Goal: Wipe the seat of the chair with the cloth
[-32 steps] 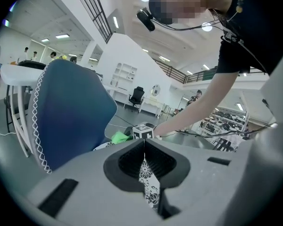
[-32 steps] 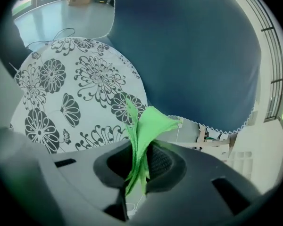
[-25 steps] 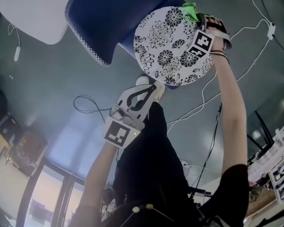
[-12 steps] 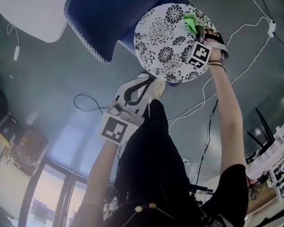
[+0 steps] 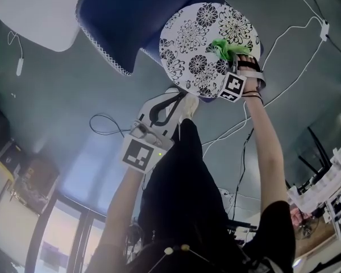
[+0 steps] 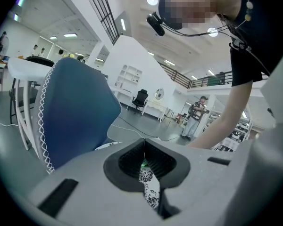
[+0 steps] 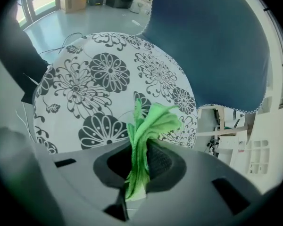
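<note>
Cloth [image 5: 223, 49], clamped in the right claw [image 5: 234, 60], has swept inward from the seat's [image 5: 190, 38] far edge, so wiping is under way; left claw [image 6: 144, 147] closed, empty.

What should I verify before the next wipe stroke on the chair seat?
1. Right claw shut on the cloth: ok.
2. Cloth over the seat, not past its edge: ok.
3. Cloth pressed flat against the seat: cannot tell.
4. Left claw shut, holding nothing: ok.
5. Cable off the seat: ok.
</note>
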`<state>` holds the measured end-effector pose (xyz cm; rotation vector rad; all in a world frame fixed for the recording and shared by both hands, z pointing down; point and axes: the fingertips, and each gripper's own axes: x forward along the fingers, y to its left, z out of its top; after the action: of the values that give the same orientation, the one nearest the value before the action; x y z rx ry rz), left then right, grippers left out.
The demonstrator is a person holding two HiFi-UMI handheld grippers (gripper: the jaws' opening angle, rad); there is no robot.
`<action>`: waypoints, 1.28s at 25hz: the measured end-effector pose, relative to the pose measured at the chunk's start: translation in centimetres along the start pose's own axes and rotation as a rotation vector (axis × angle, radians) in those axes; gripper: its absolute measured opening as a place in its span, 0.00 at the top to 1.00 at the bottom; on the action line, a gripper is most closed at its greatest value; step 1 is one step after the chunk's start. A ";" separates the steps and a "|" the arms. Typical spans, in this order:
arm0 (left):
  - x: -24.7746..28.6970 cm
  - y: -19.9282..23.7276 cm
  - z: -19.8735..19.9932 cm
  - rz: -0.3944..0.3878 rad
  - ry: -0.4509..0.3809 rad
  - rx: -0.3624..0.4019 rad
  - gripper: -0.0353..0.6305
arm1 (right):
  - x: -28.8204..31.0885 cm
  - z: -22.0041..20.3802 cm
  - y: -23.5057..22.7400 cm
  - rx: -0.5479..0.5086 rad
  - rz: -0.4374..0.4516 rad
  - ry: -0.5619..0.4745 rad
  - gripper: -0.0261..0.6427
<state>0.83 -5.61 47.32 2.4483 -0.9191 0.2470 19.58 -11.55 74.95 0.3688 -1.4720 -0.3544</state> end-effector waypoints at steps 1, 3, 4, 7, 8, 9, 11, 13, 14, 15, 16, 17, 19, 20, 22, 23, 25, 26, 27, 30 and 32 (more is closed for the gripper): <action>0.0 0.0 0.0 -0.001 0.000 -0.001 0.94 | -0.2 0.0 0.8 -0.006 0.005 -0.002 0.88; -0.1 0.0 -0.1 -0.002 0.002 -0.002 0.94 | -0.7 0.2 2.1 -0.016 0.011 -0.007 0.88; -0.1 0.0 -0.1 -0.001 0.001 -0.002 0.94 | -0.9 0.2 2.8 -0.021 0.012 -0.010 0.88; -0.2 0.0 0.0 0.001 -0.012 -0.008 0.94 | -1.7 0.3 4.5 -0.044 0.020 -0.020 0.88; -0.3 0.0 0.0 0.001 -0.014 -0.011 0.94 | -2.0 0.4 5.0 -0.051 0.024 -0.023 0.88; -0.4 0.0 -0.1 0.001 -0.014 -0.014 0.94 | -2.2 0.5 5.4 -0.057 0.026 -0.026 0.88; -0.5 0.0 -0.4 0.001 -0.007 -0.019 0.94 | -2.7 0.6 6.1 -0.067 0.028 -0.031 0.88; -0.5 -0.1 -0.6 0.001 -0.003 -0.022 0.94 | -3.1 0.8 6.7 -0.072 0.027 -0.038 0.88; -0.4 -0.1 -0.7 0.001 -0.003 -0.024 0.94 | -3.3 0.8 7.1 -0.071 0.027 -0.043 0.88; -0.4 -0.2 -0.8 0.000 -0.004 -0.025 0.94 | -3.5 0.9 7.5 -0.069 0.029 -0.049 0.88; -0.3 -0.2 -0.8 0.000 -0.004 -0.025 0.94 | -3.7 1.0 8.0 -0.068 0.032 -0.054 0.88; -0.3 -0.2 -0.9 -0.001 -0.003 -0.024 0.94 | -4.0 1.1 8.5 -0.072 0.037 -0.057 0.88; -0.3 -0.3 -0.7 -0.003 -0.002 -0.021 0.94 | -4.6 1.2 9.6 -0.078 0.052 -0.062 0.88; -0.2 -0.3 -0.7 -0.003 -0.002 -0.020 0.94 | -4.9 1.2 10.2 -0.077 0.062 -0.068 0.88; -0.2 -0.2 -0.6 0.001 -0.005 -0.025 0.94 | -5.6 1.4 11.5 -0.073 0.077 -0.081 0.88; -0.2 -0.2 -0.5 0.005 -0.006 -0.029 0.94 | -6.1 1.5 12.0 -0.072 0.079 -0.090 0.88; -0.2 -0.1 -0.5 0.009 -0.009 -0.032 0.94 | -7.0 1.8 12.8 -0.082 0.080 -0.101 0.88; -0.2 0.0 -0.5 0.009 -0.009 -0.033 0.94 | -7.5 1.8 13.2 -0.089 0.082 -0.103 0.88; -0.2 0.0 -0.5 0.010 -0.009 -0.033 0.94 | -7.8 1.8 13.7 -0.091 0.086 -0.105 0.88; -0.1 -0.1 -0.6 0.008 -0.009 -0.037 0.94 | -8.3 1.6 15.2 -0.075 0.104 -0.108 0.88; 0.1 -0.2 -0.7 0.003 -0.012 -0.036 0.94 | -8.4 1.5 15.7 -0.081 0.111 -0.107 0.88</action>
<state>1.07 -5.16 47.88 2.4180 -0.9251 0.2150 17.58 6.20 74.56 0.2050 -1.5702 -0.3477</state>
